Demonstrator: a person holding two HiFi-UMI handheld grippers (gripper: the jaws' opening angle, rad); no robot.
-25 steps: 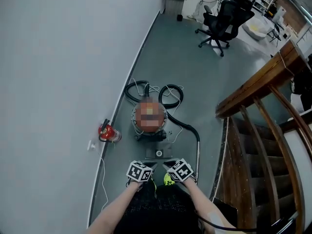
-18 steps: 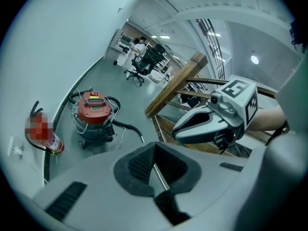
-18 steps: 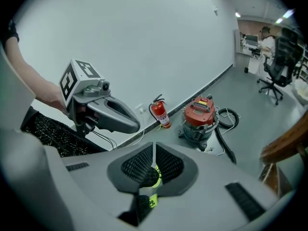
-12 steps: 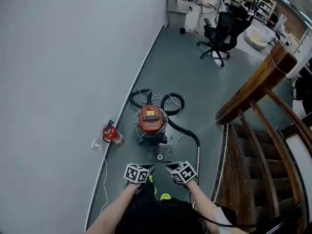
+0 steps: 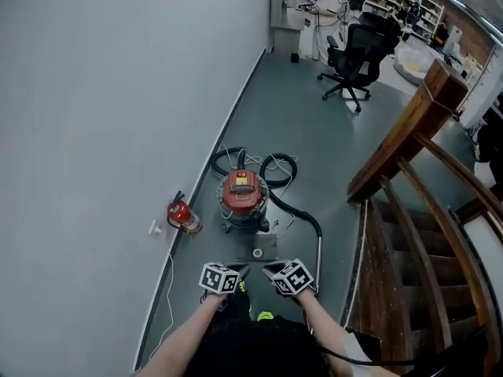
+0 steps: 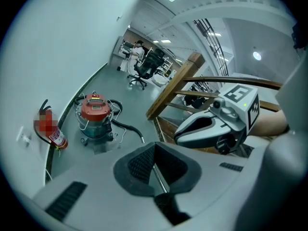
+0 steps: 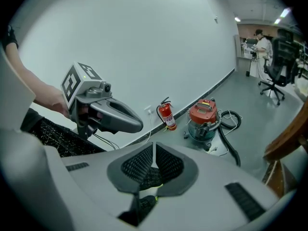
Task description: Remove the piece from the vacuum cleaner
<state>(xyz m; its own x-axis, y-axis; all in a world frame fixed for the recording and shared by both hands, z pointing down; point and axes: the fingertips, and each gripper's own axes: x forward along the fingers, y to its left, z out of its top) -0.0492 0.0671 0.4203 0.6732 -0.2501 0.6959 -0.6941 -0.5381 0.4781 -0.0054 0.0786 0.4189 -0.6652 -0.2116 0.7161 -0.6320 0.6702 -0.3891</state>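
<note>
A plain grey wall [image 5: 102,132] fills the left half of the head view. At its foot, left of centre, a red fire extinguisher [image 5: 182,215] stands on the grey floor [image 5: 299,108]. A white wall socket [image 5: 155,228] sits just to its lower left, and a thin white cable [image 5: 168,289] drops from there along the wall's base.

Just right of the extinguisher, near the middle of the frame, the vacuum cleaner [image 5: 242,199], a drum with a red lid, stands upright on the floor. Its black hose [image 5: 271,165] lies coiled above it and runs off to the right, bending down into a metal tube [image 5: 318,250]. A flat grey part [image 5: 257,250] with a pale ring lies on the floor just below the drum.

At bottom centre the left gripper [image 5: 238,269] and, to its right, the right gripper [image 5: 273,269] are held side by side in the air, below the vacuum cleaner in the frame and touching nothing. Each has its jaws closed together with nothing between them.

In the upper right stands a black office chair [image 5: 351,49], and a wooden stair railing [image 5: 409,140] slants down the right side.
</note>
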